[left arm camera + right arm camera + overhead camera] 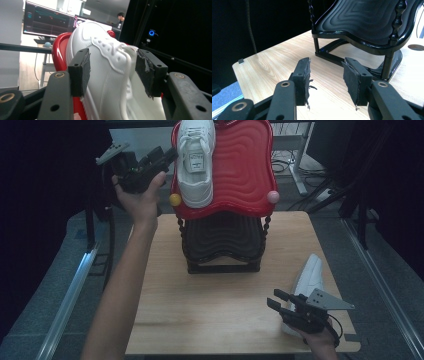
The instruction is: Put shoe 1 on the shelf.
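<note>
Right tongs (pixel 278 302) hover low over wooden surface (pixel 210 320), pads apart, empty. Left tongs (pixel 112 66) parted, straddling white shoe (pixel 196 162) on red top shelf (pixel 247 170); pads clear of it.

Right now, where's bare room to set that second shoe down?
The red top shelf is bare to the right of the white shoe. The black lower shelf looks bare too. The table is open in front of the rack. It is crowded only by the right gripper.
</note>
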Available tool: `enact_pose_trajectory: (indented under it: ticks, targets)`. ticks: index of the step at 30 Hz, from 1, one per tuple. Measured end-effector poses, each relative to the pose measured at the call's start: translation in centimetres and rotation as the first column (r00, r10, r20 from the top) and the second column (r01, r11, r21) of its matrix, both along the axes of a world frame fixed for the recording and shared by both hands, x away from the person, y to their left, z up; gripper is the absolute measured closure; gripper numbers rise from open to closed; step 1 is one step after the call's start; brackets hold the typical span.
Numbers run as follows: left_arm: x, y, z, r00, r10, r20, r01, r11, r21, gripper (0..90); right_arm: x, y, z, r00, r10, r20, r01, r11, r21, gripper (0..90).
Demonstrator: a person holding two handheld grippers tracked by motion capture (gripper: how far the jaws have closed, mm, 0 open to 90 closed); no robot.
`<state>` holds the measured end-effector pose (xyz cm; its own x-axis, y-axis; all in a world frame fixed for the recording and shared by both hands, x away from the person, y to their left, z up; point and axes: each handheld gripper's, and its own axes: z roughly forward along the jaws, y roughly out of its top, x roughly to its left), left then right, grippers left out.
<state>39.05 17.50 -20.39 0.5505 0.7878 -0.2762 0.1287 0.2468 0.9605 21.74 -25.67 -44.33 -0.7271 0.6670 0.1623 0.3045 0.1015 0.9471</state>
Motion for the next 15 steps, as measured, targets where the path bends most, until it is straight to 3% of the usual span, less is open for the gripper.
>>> enact_pose_trajectory:
  ticks: [8,15]
  targets:
    - [-3.0,2.4,-2.8,0.9972,-0.070,-0.026,0.071,0.9971,0.028,45.1,0.2,0.4,-0.5,0.9999,0.000,-0.016,0.000,1.000,-0.017,56.4]
    - [-5.7,4.2,-6.1,0.9917,-0.123,-0.037,0.124,0.9920,0.023,43.7,0.3,1.0,-0.9,0.9996,0.011,-0.028,-0.012,0.999,-0.033,56.2]
